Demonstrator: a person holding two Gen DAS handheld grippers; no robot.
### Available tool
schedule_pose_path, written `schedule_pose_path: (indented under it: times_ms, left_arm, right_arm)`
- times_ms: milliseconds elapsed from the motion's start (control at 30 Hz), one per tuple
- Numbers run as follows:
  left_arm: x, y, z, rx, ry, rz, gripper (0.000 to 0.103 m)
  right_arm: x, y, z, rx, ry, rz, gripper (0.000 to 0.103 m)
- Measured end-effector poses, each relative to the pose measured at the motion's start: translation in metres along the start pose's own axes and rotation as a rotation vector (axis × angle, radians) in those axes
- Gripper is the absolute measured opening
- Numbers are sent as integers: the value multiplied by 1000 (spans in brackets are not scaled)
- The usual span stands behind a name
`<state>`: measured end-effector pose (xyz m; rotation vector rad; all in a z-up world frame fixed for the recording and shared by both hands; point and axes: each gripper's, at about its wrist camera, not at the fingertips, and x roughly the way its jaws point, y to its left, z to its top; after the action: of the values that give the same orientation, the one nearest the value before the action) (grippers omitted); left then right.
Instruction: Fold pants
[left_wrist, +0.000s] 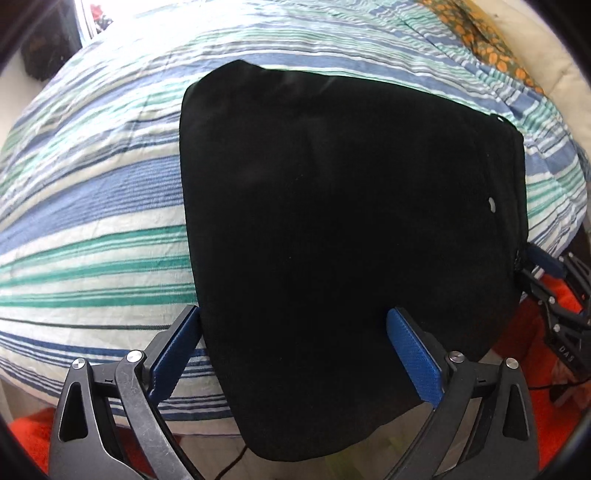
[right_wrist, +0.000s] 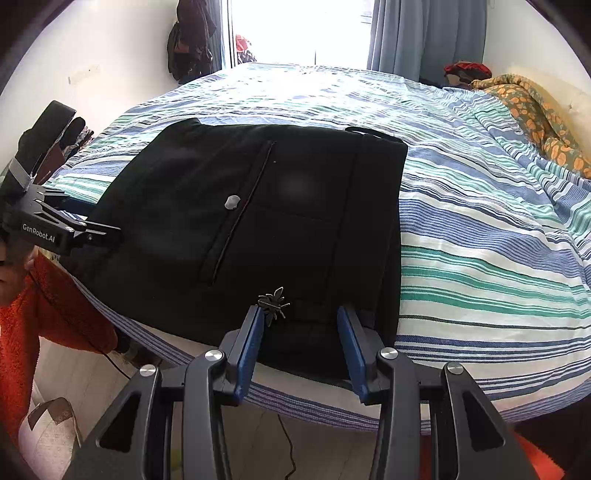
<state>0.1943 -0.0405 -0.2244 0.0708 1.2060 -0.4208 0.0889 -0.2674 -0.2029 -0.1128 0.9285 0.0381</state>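
Pants (left_wrist: 343, 229): black, folded into a compact block, lying on the striped bedspread (left_wrist: 92, 221) near the bed's edge; one end hangs a little over that edge.
Details on the pants: a long zip or seam line runs across the top layer in the right wrist view, with a small grey button (right_wrist: 232, 201) beside it; a small black loop (right_wrist: 364, 132) shows at the far corner.
Left gripper (left_wrist: 295, 347): jaws wide apart, blue pads showing on both fingers; in its own view the near-left part of the pants lies between and beyond the fingers. The left finger's tip is just at the pants' left edge, the right finger's tip lies over the black cloth. Neither pad presses on the fabric as far as can be seen.
Right gripper (right_wrist: 301, 314): jaws partly apart, over the near edge of the pants, which lies between the two blue pads. A small black tag or ornament (right_wrist: 274, 304) sits by the left finger's tip. Whether the pads pinch the cloth cannot be told.
Grippers, relation: at opposite ends of the pants' near side; each shows at the edge of the other's view.
Person: an orange fleece sleeve (right_wrist: 44, 314) below the left gripper.
Bed, far side: a flowered orange blanket (right_wrist: 535, 110).
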Motion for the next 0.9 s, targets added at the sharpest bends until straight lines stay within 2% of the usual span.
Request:
schedule_pose_path:
  times_ms: [100,367,900]
  left_arm:
    - [0,4,0,-30,7,-20,100]
    - [-5,-13,-6,-30,-22,72,100]
    - [-3,-33,-17,-14,-43,106,102]
  right_arm:
    - [-1,-1,-1,2,-1,3,43]
    - [0,0,-2,-4,-2,0,43]
    - [2,4,-3,-27,-3,-30,43]
